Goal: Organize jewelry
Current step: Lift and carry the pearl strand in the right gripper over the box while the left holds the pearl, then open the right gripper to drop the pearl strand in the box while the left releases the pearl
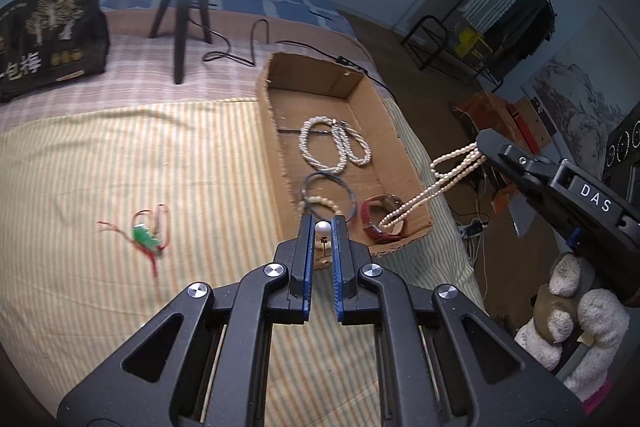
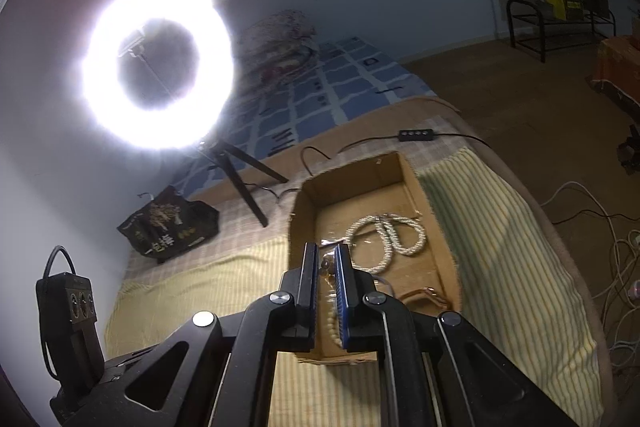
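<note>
Right tool grips pearl necklace over box: lower before release; left tool pinches pearl pin, box at 12 o'clock

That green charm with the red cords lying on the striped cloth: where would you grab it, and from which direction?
Grip the green charm across its small body, coming straight down from above. It lies flat on the striped cloth with open space all round, and its red cords are thin, loose and splayed, likely to slip from a hand-held gripper.
</note>
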{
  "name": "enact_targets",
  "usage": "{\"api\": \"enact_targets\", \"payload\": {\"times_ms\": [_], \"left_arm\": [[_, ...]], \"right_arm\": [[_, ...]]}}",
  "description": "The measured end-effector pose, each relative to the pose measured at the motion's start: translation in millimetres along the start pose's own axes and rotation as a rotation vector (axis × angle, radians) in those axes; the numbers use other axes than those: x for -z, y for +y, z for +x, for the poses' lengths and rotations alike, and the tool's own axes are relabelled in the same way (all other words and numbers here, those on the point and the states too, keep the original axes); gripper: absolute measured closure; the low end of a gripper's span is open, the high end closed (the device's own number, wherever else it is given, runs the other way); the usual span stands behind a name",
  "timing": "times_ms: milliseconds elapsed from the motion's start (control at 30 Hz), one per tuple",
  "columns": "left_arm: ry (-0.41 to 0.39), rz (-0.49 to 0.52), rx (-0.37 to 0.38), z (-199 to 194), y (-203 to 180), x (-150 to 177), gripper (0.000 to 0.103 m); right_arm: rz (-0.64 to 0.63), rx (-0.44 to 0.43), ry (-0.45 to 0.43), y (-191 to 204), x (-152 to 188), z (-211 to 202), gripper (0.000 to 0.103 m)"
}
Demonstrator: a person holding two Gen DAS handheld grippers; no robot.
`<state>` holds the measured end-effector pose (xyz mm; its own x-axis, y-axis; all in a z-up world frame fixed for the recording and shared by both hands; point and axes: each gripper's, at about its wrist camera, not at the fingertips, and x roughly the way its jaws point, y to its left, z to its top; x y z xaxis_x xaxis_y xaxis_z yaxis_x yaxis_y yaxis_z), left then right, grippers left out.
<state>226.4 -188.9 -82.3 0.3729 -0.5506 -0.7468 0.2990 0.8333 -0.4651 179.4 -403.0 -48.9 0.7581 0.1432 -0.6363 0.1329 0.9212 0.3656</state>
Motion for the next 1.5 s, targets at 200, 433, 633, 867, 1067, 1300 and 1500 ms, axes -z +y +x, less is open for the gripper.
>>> {"api": "enact_targets", "payload": {"times_ms": [200, 433, 633, 867, 1067, 1300, 1500], "left_arm": [[0.028, 0.017, 0.0, 24, -11, -1, 0.097], [0.05, 0.024, -0.006, 39, -15, 0, 0.097], [0.048, 0.029, -0.008, 45, -18, 1, 0.097], [0.043, 0.062, -0.029, 44, -19, 2, 0.086], [0.03, 0.055, -0.058, 35, -10, 0, 0.085], [-0.001, 0.087, -0.111, 16, 2, -4, 0.085], [-0.045, 0.103, -0.183, -6, 23, -8, 0.085]], "right_arm": [[0.028, 0.02, 0.029, -18, 3, 10, 0.098], [0.039, 0.031, 0.058, -27, 6, 19, 0.098], [0.047, 0.024, 0.077, -29, 9, 24, 0.09], [0.062, 0.04, 0.078, -31, 10, 25, 0.068], [0.063, 0.041, 0.078, -32, 12, 25, 0.058], [0.031, 0.05, 0.071, -25, 17, 22, 0.049], [-0.023, 0.052, 0.056, -15, 24, 20, 0.043]]}}
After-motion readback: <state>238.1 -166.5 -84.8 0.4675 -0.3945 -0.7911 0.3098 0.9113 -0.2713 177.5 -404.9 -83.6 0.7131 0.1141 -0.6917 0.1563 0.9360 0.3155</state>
